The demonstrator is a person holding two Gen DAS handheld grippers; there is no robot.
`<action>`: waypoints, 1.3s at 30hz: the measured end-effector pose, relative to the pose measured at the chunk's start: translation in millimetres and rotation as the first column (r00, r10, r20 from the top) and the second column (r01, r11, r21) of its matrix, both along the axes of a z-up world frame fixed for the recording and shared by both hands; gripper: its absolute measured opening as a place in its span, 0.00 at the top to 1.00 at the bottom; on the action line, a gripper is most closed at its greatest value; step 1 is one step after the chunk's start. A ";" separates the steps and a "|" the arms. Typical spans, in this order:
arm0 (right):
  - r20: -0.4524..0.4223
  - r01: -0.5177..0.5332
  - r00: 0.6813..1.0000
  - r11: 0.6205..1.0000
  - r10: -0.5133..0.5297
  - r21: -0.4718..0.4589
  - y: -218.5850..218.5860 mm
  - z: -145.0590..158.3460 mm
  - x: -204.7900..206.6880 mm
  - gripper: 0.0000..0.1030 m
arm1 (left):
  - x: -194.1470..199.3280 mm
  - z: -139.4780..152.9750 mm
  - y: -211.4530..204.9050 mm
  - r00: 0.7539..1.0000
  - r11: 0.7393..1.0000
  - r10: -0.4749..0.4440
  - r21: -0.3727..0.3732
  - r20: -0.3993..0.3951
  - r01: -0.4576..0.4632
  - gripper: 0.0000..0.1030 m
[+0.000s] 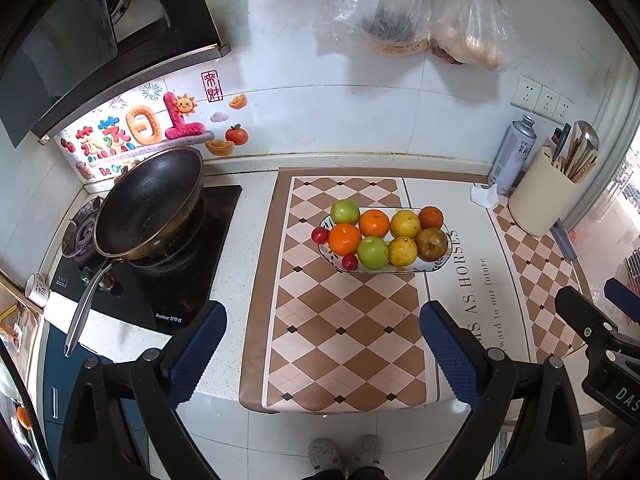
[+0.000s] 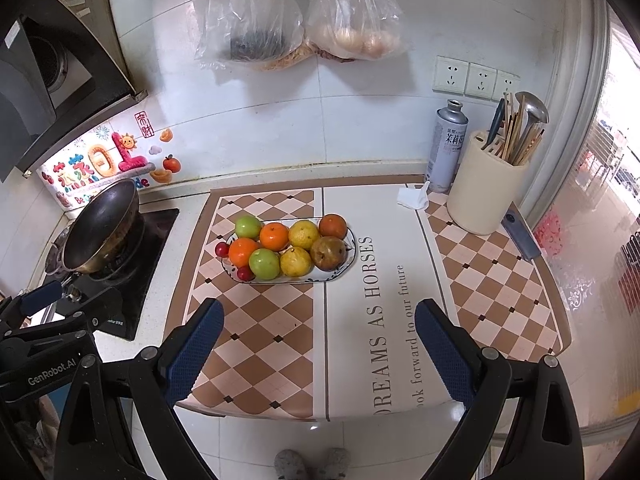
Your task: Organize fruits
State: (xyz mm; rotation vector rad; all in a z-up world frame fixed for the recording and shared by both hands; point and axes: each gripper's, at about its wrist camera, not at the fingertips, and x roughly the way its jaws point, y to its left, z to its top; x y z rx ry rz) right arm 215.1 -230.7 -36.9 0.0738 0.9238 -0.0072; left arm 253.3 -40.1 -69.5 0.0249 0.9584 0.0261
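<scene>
A white patterned oval plate sits on the checkered mat and holds several fruits: two green apples, oranges, two yellow citrus, a brown pear and small red fruits. My left gripper is open and empty, well in front of the plate. My right gripper is open and empty, also in front of the plate, over the mat.
A black wok sits on the stove at left. A cream utensil holder, a spray can and a crumpled tissue stand at the back right. Plastic bags hang on the wall.
</scene>
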 end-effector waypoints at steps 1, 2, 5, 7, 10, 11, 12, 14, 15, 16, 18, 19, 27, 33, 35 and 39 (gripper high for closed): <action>0.000 0.001 1.000 1.000 -0.001 0.001 0.3 -0.2 -0.2 0.04 | 0.0 -0.3 0.5 1.000 1.000 0.001 -0.002 -0.002 -0.001 0.04; -0.001 -0.001 1.000 1.000 0.001 0.002 0.1 0.3 -0.8 0.04 | -0.1 -0.3 0.5 1.000 1.000 0.001 -0.002 -0.001 -0.001 0.04; 0.001 -0.003 1.000 1.000 0.003 0.001 -0.3 0.8 -2.1 0.04 | -1.2 1.5 -0.5 1.000 1.000 0.001 -0.002 0.004 -0.001 0.04; 0.002 0.000 1.000 1.000 0.000 -0.001 -0.5 0.9 -2.6 0.04 | -2.3 3.4 -2.4 1.000 1.000 -0.003 0.004 0.009 0.002 0.04; -0.001 0.000 1.000 1.000 0.000 -0.006 -1.4 0.8 -2.3 0.03 | -3.9 5.2 -5.5 1.000 1.000 -0.008 0.015 0.014 0.008 0.04; -0.001 0.001 1.000 1.000 -0.001 -0.008 -2.1 0.9 -2.3 0.01 | -3.5 5.2 -5.5 1.000 1.000 -0.008 0.010 0.009 0.008 0.04; -0.001 0.001 1.000 1.000 -0.001 -0.009 -3.1 1.1 -2.0 0.01 | -3.3 5.1 -4.7 1.000 1.000 -0.005 0.008 0.008 0.005 0.04; 0.000 0.000 1.000 1.000 0.000 -0.011 -4.1 1.6 -1.5 0.01 | -3.5 5.2 -3.7 1.000 1.000 -0.001 0.007 0.008 0.001 0.04; 0.001 0.000 1.000 1.000 0.000 -0.013 -4.4 1.7 -1.3 0.01 | -3.9 5.0 -2.8 1.000 1.000 0.003 0.008 0.011 -0.003 0.04; 0.001 -0.001 1.000 1.000 0.001 -0.013 -5.2 2.0 -0.7 0.01 | -3.8 5.1 -2.4 1.000 1.000 0.005 0.008 0.013 -0.005 0.03; 0.001 0.001 1.000 1.000 -0.001 -0.013 -5.5 2.6 -0.7 0.01 | -3.2 4.7 -1.4 1.000 1.000 0.008 0.004 0.010 -0.008 0.00; 0.002 0.000 1.000 1.000 0.000 -0.015 -5.0 1.9 -1.0 0.01 | -3.6 4.8 -0.9 1.000 1.000 0.010 0.005 0.012 -0.010 0.00; 0.006 -0.001 1.000 1.000 0.001 -0.019 -6.7 4.2 0.7 0.01 | -4.2 5.8 -1.0 1.000 1.000 0.009 0.010 0.022 -0.010 0.00; 0.009 -0.004 1.000 1.000 0.004 -0.019 -7.0 6.5 2.9 0.01 | -5.7 6.8 -0.6 1.000 1.000 0.009 0.010 0.027 -0.009 0.00; 0.012 -0.004 1.000 1.000 0.004 -0.021 -8.0 8.1 5.4 0.01 | -5.9 6.5 -0.5 1.000 1.000 0.010 0.009 0.024 -0.010 0.00; 0.010 -0.005 1.000 1.000 0.005 -0.021 -7.3 7.4 3.9 0.01 | -6.2 6.2 -0.9 1.000 1.000 0.010 0.009 0.022 -0.010 0.00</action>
